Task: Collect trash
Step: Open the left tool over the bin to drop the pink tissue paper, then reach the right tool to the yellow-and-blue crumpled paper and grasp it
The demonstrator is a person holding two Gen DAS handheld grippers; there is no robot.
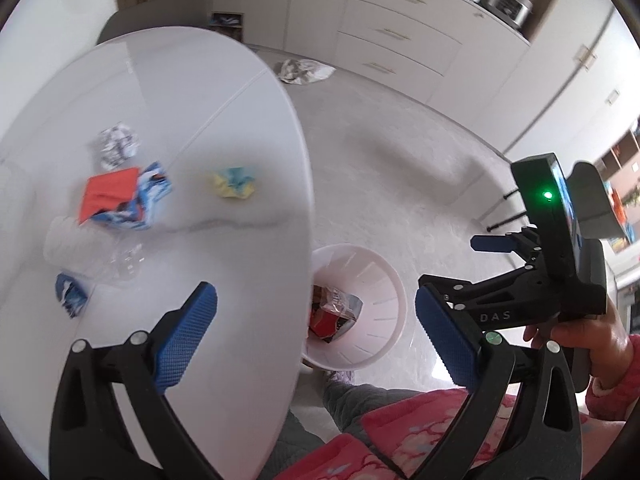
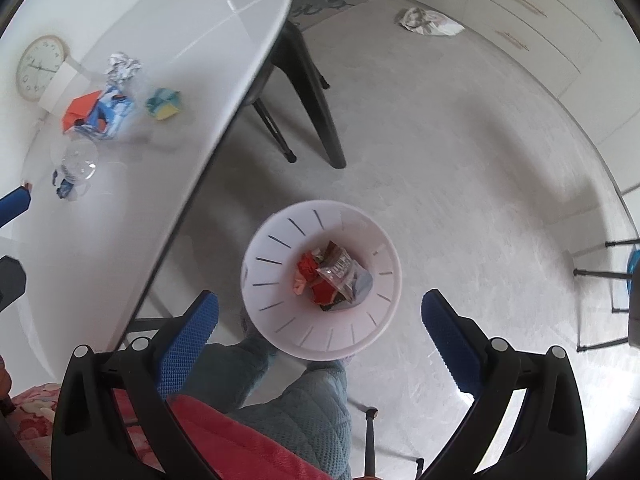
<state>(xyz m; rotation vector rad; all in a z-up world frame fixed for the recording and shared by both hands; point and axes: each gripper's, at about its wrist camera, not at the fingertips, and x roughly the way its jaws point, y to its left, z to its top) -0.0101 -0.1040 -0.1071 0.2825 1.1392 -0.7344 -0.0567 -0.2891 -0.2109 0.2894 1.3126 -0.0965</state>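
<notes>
Trash [image 2: 334, 278] in white bin [image 2: 280, 320], both grippers' fingers [image 2: 188, 344] spread, angled steeply downward

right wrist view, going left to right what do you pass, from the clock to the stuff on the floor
wall clock → orange and blue wrapper pile → yellow-green crumpled paper → black chair legs → crumpled bag on the floor
</notes>
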